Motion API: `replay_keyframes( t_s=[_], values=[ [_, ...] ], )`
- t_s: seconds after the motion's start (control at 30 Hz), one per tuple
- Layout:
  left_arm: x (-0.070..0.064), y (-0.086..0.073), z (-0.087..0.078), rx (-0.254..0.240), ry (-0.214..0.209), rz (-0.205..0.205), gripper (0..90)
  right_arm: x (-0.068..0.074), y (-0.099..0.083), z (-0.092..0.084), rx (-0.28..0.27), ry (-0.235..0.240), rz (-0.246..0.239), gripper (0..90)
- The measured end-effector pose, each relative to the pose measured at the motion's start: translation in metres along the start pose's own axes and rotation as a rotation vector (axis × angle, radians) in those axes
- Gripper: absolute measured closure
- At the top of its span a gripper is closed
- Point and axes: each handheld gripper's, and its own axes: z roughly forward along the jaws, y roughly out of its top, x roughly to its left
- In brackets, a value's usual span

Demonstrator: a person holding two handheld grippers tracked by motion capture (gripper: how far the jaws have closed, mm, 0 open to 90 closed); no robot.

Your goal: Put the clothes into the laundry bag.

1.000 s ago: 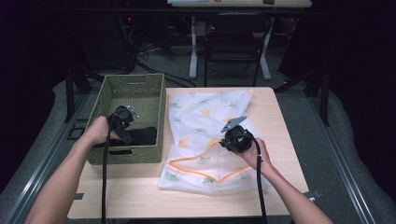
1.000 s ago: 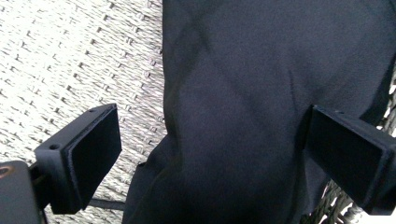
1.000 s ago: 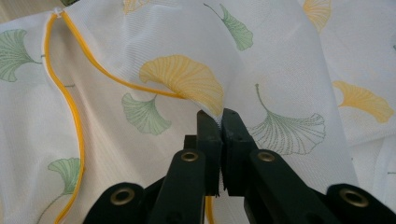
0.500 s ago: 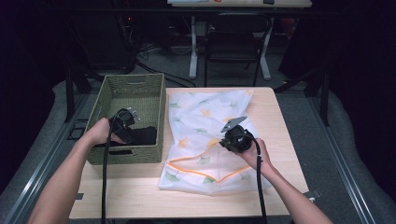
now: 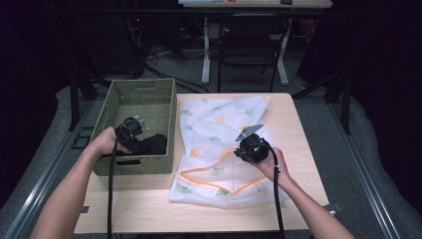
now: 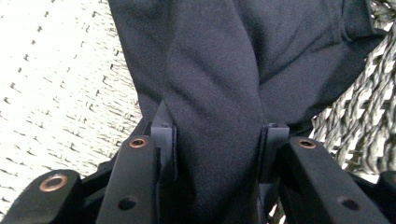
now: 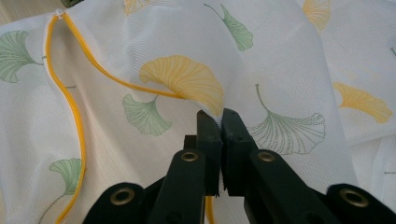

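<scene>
Mesh bag [image 5: 224,144], white with a leaf print and an orange zip, lies spread on the table [image 5: 308,124]; its open mouth faces the person. Right gripper [image 5: 247,147]: jaws closed to a narrow gap, pinching a fold of the bag's upper layer, which rises to a peak just ahead of the fingertips [image 7: 219,122] in the right gripper view. The orange zip edge [image 7: 74,112] curves away to the left of those fingers. Basket [image 5: 137,124], green and woven, stands just beside the bag. Left gripper [image 5: 130,130] reaches into the basket. Black garment [image 6: 219,84]: a thick fold fills the space between the left fingers [image 6: 164,135], which stand fairly wide apart with cloth pressed against both, so the garment appears gripped. The rest of it hangs ahead of the jaws, toward the basket's wall and floor.

Progress, as judged: early. Bag mouth lifted and garment seized; garment not yet out of the basket. Left to do: carry it across, feed it through the mouth, close the zip.
</scene>
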Motion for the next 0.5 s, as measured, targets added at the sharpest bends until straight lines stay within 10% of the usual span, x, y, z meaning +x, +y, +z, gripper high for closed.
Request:
replay_keyframes(
  t_s=[0.5],
  values=[
    [-0.009,-0.001,-0.016,-0.029,0.067,-0.011,63.3,0.000,0.000,0.000,-0.001,-0.001,-0.001,87.8]
  ],
)
